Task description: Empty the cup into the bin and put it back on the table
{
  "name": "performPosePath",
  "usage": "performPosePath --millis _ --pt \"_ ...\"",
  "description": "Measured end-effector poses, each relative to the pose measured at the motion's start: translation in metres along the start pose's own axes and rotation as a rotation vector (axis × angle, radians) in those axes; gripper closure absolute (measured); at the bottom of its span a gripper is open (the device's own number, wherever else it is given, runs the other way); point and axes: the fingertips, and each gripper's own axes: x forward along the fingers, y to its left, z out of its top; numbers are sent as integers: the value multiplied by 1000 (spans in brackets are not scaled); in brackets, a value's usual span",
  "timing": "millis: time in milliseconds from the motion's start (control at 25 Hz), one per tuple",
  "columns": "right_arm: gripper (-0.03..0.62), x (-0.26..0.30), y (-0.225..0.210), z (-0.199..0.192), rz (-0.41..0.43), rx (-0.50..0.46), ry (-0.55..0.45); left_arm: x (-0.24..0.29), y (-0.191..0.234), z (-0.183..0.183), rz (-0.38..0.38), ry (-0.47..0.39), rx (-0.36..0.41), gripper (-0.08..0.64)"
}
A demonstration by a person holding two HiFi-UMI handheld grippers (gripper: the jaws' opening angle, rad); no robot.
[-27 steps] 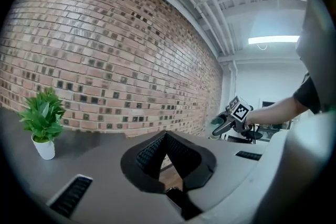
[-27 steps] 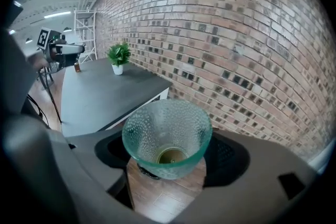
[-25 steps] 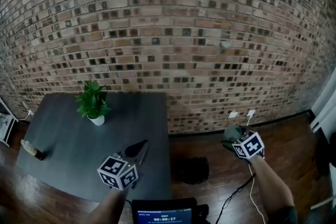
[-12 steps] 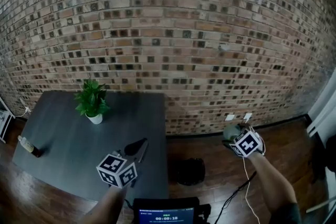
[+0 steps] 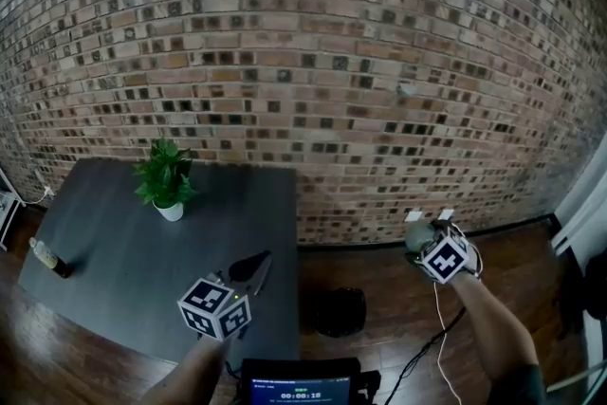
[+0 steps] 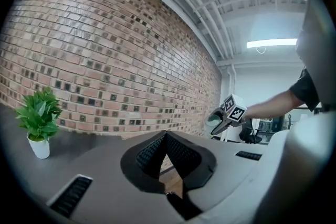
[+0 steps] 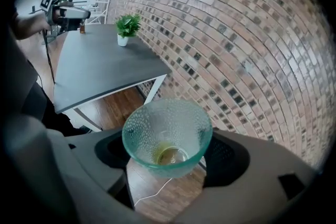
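The right gripper (image 7: 169, 157) is clamped on the cup (image 7: 167, 128), its jaws set wide on the pebbled green wall. The cup sits at the right of the head view, over bare floor (image 5: 384, 272) near the brick wall. The bin (image 5: 334, 311) is the dark shape at lower centre, beside the table (image 5: 104, 251) and well apart from the cup. The left gripper (image 6: 166, 145) is closed on nothing and hangs over the table's near edge.

The main risk is tipping too soon. A little yellowish residue (image 7: 169, 155) lies in the bottom of the cup. With the bin off to the cup's left, a pour from here would likely land on the wood and on the cable (image 5: 438, 337) that trails there. The cup also flares toward its rim and looks slick, so it could slide out of the jaws once inverted. A drop onto the hard floor might break it.

No brand or label shows on the cup, the bin or the table. The gripper's cube (image 5: 214, 308) carries only black-and-white square markers. A screen (image 5: 299, 386) at the bottom edge of the head view shows a timer that seems to read 00:00:18. The rest of its text is too small to read.
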Motion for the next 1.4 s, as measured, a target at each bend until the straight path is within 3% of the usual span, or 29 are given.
performPosePath --millis 320,520,800,1400 --pt "198 -8 -17 -2 -87 -110 67 0 -6 4 -4 -8 10 569" --pt "198 0 -14 -5 -60 -129 75 0 -8 4 -3 -8 10 569" --pt "198 -15 -34 -2 -170 -256 139 1 -9 -1 0 2 7 569" --pt "198 -16 -40 6 -240 -403 195 -2 -14 10 -23 -21 6 569"
